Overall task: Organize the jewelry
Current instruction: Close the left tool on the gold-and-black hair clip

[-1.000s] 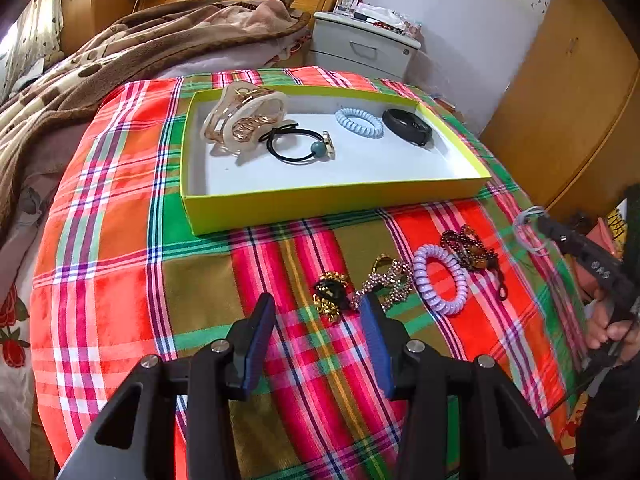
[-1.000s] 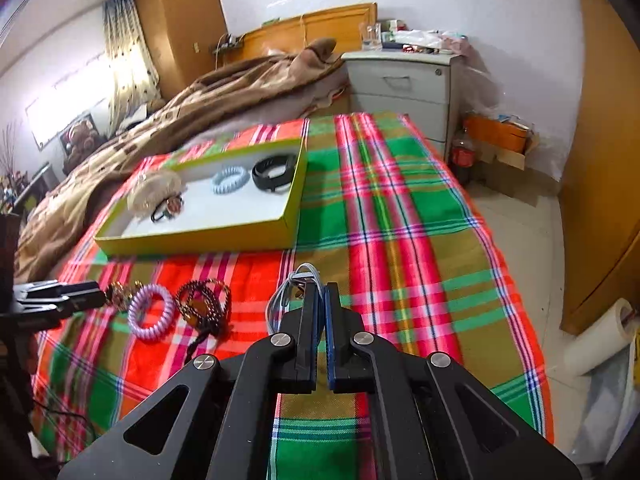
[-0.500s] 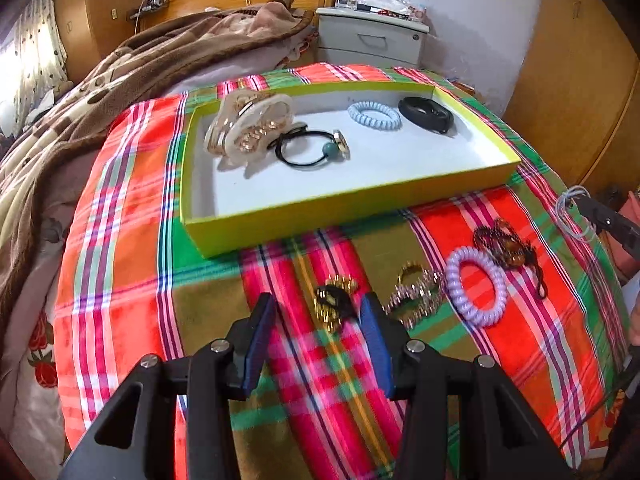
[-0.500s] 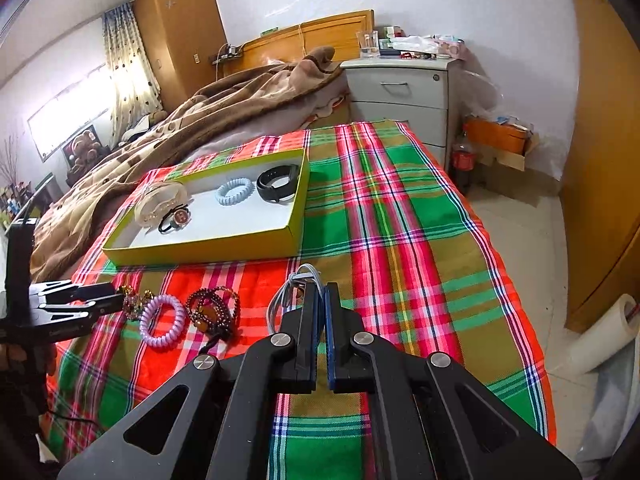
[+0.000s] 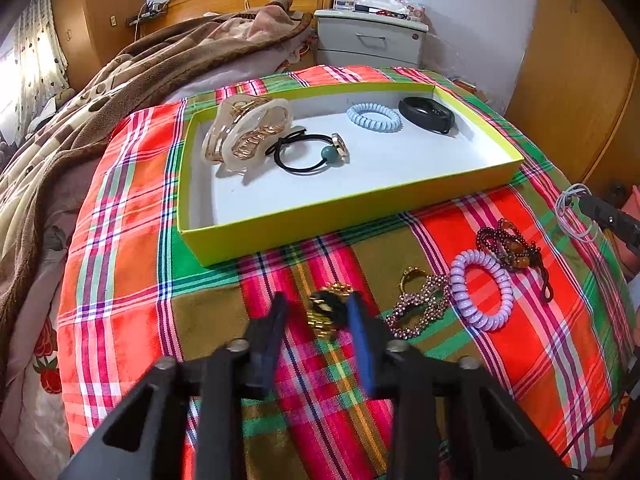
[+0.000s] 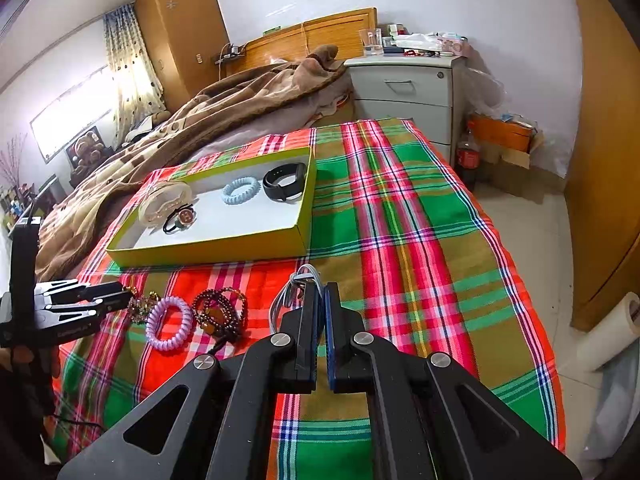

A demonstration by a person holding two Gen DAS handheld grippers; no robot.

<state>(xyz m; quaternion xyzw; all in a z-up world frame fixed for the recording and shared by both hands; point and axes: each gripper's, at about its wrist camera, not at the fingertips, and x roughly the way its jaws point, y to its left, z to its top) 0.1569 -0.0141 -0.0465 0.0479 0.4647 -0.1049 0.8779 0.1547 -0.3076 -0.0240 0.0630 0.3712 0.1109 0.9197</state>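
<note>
- Left gripper: jaws closing around a gold-and-black hair clip lying on the red-green plaid cloth. The clip sits between the blue pads; the right pad looks to be at its edge, but a firm pinch cannot be confirmed.
- Right gripper: fingers clenched on a loop of thin white-grey elastic cords, held just above the cloth.
- Yellow-green shallow cardboard tray with white floor: contains a translucent beige claw clip, a black hair tie with a teal bead, a pale blue spiral hair tie and a black wristband.
- On the cloth, near the tray's front wall: a rhinestone clip, a lilac spiral hair tie, and dark red bead bracelets.
- Writing: faint lettering on the left gripper's body in the right wrist view, too small to read.
</note>
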